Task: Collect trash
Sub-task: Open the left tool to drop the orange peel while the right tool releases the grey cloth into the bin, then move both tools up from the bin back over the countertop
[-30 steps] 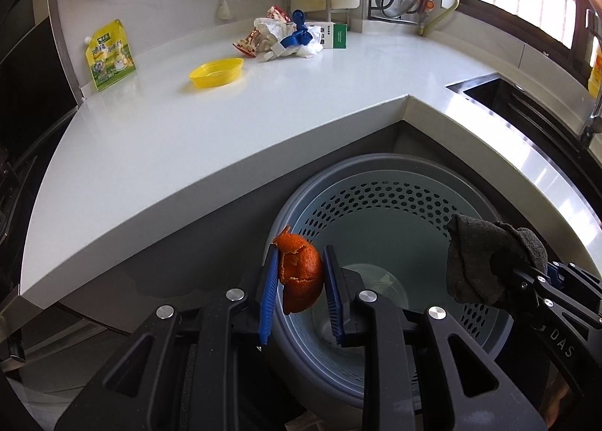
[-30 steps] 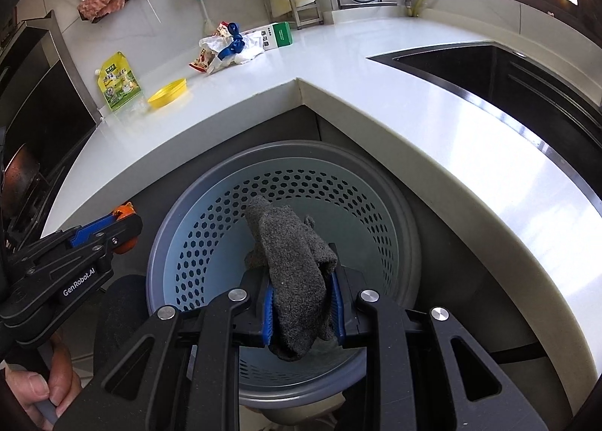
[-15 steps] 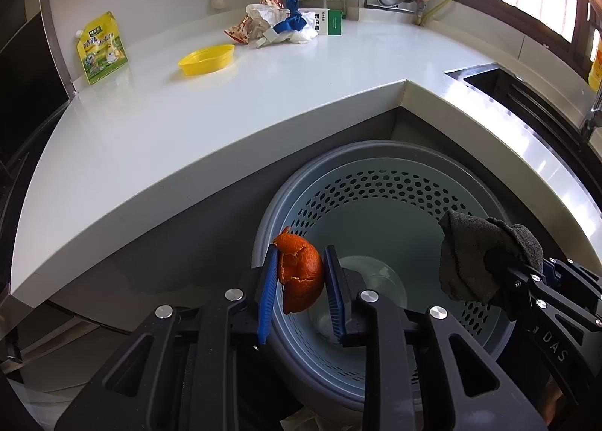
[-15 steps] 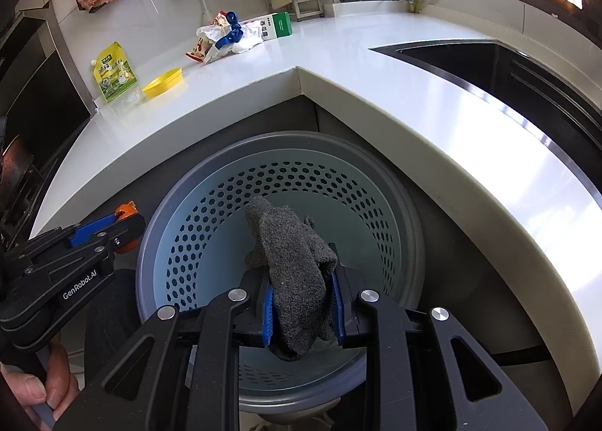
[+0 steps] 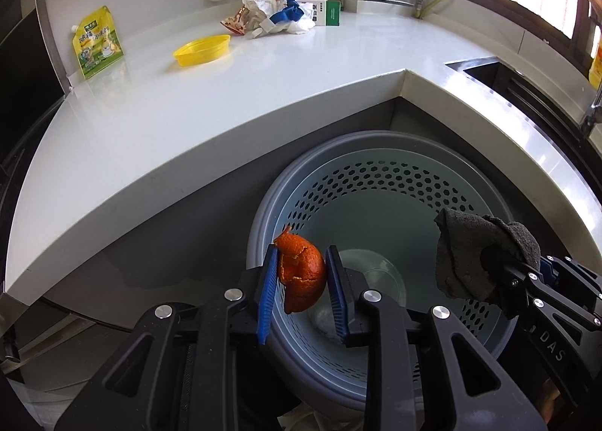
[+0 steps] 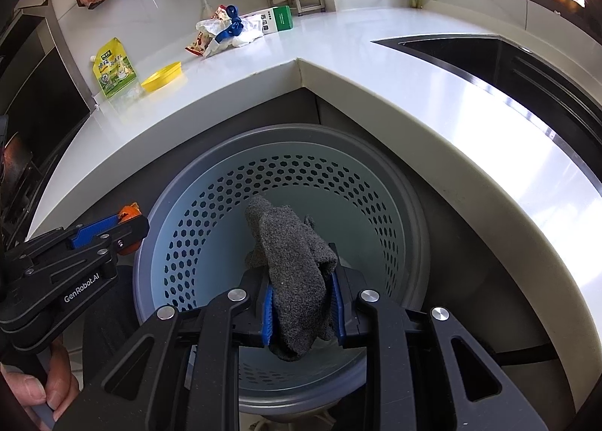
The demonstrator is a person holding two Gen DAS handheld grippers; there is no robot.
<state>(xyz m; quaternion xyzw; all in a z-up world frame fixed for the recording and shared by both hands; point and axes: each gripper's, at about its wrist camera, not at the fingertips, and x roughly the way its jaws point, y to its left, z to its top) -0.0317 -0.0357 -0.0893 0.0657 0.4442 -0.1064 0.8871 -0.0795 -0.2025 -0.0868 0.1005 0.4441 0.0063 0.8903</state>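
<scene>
A round grey perforated trash bin point(image 5: 376, 152) stands on the floor in the inner corner of the counter. My left gripper point(image 5: 301, 254) hangs over the bin's left rim, shut on a curled orange peel point(image 5: 301, 276). In the right wrist view the left gripper point(image 6: 129, 224) comes in from the left, with the orange peel point(image 6: 128, 210) showing at its tip. My right gripper point(image 6: 301, 280) is over the middle of the bin point(image 6: 286, 133), shut on a crumpled dark grey cloth point(image 6: 293, 254). The left wrist view shows the same cloth point(image 5: 466, 254) at the right.
On the white L-shaped countertop point(image 5: 188, 111) sit a yellow dish point(image 5: 203, 49), a green pouch point(image 5: 96, 41), a pile of wrappers point(image 5: 271, 13) and a green-and-white carton point(image 5: 325, 13). A dark sink point(image 6: 489, 58) lies to the right. A hand point(image 6: 41, 389) holds the left gripper.
</scene>
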